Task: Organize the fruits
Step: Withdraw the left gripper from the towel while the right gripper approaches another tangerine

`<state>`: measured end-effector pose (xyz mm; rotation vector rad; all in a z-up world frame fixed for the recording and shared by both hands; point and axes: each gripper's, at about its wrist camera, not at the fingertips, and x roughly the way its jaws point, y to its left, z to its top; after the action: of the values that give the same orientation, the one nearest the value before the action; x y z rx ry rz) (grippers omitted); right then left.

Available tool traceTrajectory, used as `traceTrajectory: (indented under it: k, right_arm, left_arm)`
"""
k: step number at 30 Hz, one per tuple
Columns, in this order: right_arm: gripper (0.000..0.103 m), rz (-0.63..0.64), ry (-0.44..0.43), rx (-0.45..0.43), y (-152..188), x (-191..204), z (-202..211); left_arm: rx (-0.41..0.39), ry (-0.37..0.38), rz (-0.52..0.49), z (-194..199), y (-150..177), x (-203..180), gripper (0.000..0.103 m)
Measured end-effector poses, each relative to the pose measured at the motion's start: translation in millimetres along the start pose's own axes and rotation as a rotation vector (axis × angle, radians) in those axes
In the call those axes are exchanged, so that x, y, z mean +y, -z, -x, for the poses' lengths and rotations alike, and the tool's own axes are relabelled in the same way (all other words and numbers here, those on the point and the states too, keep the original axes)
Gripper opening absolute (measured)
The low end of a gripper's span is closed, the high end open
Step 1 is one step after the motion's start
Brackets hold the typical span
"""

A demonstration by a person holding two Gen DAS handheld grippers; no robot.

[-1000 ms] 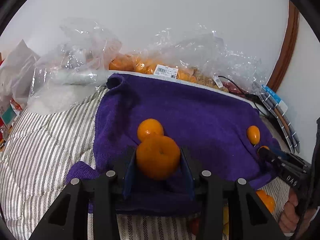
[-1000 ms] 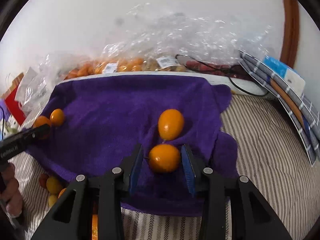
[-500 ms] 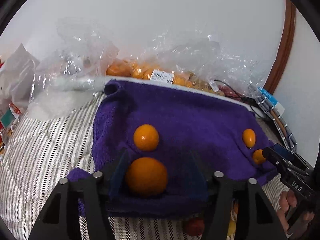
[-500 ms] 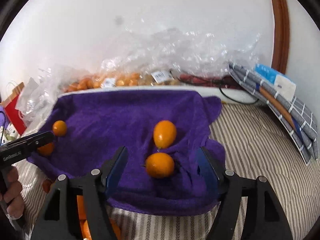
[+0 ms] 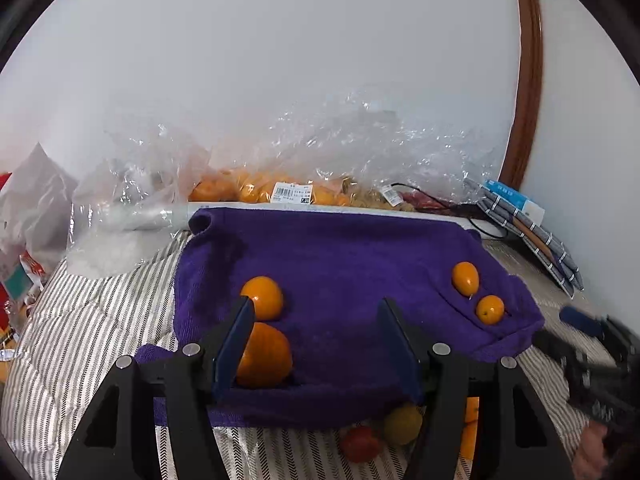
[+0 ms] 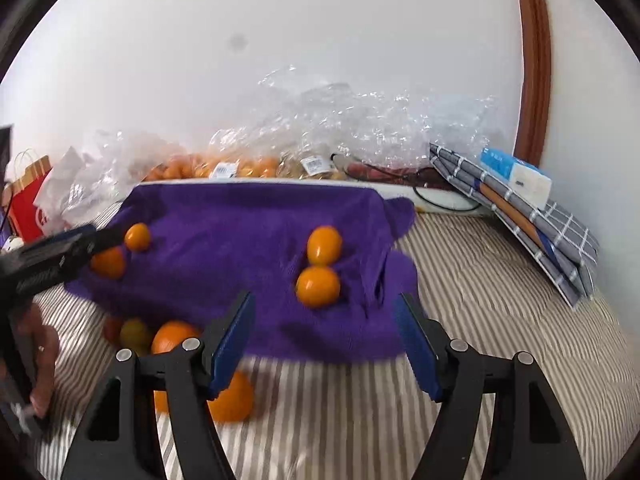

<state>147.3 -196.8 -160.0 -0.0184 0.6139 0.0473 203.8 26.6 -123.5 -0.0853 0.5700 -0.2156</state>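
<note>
A: Fruit on the purple terry towel (image 5: 352, 264) so far comes to four pieces, sorted in two pairs. We have a large round orange tangerine (image 5: 266, 356) and a smaller round orange one (image 5: 262, 297) touching it on the left side, and an oval orange kumquat (image 5: 465, 278) with a round orange kumquat (image 5: 489, 309) just beside it on the right.

B: And our claws?

A: Both released. The left claw (image 5: 316, 344) hangs spread over the towel's near edge, its left pad just beside the large tangerine, gripping nothing. The right claw (image 6: 326, 344) is spread wide too, empty, above the striped bedding (image 6: 480, 280).

B: What remains?

A: Plenty, we judge. A loose pile of orange, red and yellow-green fruit (image 6: 168, 340) lies on the bedding off the towel's front edge, and more orange fruit sits in the clear plastic bags (image 5: 288, 192) by the wall.

B: So we are early on.
</note>
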Motion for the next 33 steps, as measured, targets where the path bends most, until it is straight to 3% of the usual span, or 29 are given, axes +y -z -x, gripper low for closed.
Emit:
traceTrajectory:
  k: [3,7,11,17,20,25,30,33]
  right_arm:
    - [0.07,-0.023,-0.023,0.034,12.7,0.2,12.7]
    - [0.07,-0.075,-0.084,0.079,25.8,1.2,19.1]
    - [0.07,-0.033,-0.058,0.092,32.0,12.7,22.1]
    - [0.055,-0.007,-0.085,0.149,35.2,25.4,16.3]
    - [0.054,0.019,-0.103,0.169,33.0,34.3,9.2]
    - [0.05,0.019,-0.105,0.192,26.7,41.2,-4.3]
    - [0.049,-0.016,-0.136,0.27,22.4,37.8,-25.8]
    - [0.04,-0.019,-0.159,0.284,21.7,37.0,-30.4]
  left_arm:
    - [-0.006,0.031,0.032,5.8,-1.3,5.4,0.062]
    - [-0.023,0.013,0.092,12.2,-5.3,21.5,0.062]
    - [-0.038,0.01,0.157,18.3,-7.3,37.3,0.063]
    - [-0.038,-0.003,0.237,20.2,-6.3,56.5,0.064]
    - [-0.028,0.008,0.264,18.9,-6.7,60.6,0.064]
    - [-0.033,0.001,0.24,19.5,-5.6,56.0,0.064]
    - [-0.021,0.002,0.198,15.2,-4.7,47.6,0.064]
    - [-0.015,0.003,0.182,12.9,-4.9,44.3,0.064]
